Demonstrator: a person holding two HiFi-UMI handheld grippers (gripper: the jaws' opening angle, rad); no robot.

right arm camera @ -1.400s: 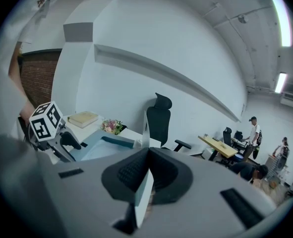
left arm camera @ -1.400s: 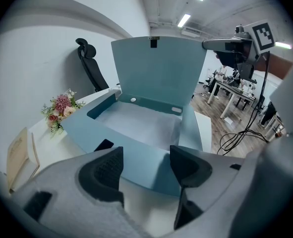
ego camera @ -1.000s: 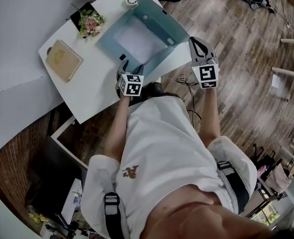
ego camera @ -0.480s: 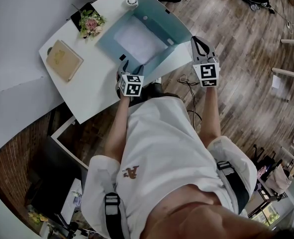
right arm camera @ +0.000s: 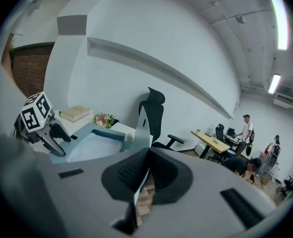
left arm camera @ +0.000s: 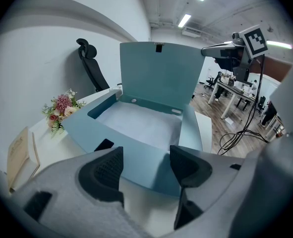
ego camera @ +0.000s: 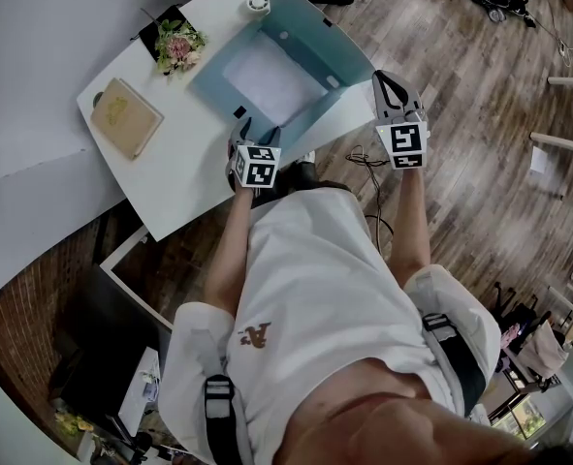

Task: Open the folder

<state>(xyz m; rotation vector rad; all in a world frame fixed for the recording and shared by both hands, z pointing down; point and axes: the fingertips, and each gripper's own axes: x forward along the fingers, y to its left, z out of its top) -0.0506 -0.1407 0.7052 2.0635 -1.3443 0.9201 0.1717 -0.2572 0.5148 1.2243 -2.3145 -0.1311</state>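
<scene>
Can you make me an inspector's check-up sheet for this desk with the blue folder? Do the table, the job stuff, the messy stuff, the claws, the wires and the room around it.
Surface: white table.
Job's things: blue box folder on the table, its lid standing up.
Clutter: flower bunch, tan book, small round white thing at the far edge.
Grippers: left claw open, at the folder's front flap; right claw shut on the lid's edge.
Cables: black cable on the floor beside the table.
Surroundings: wooden floor, black office chair, people at far desks.
</scene>
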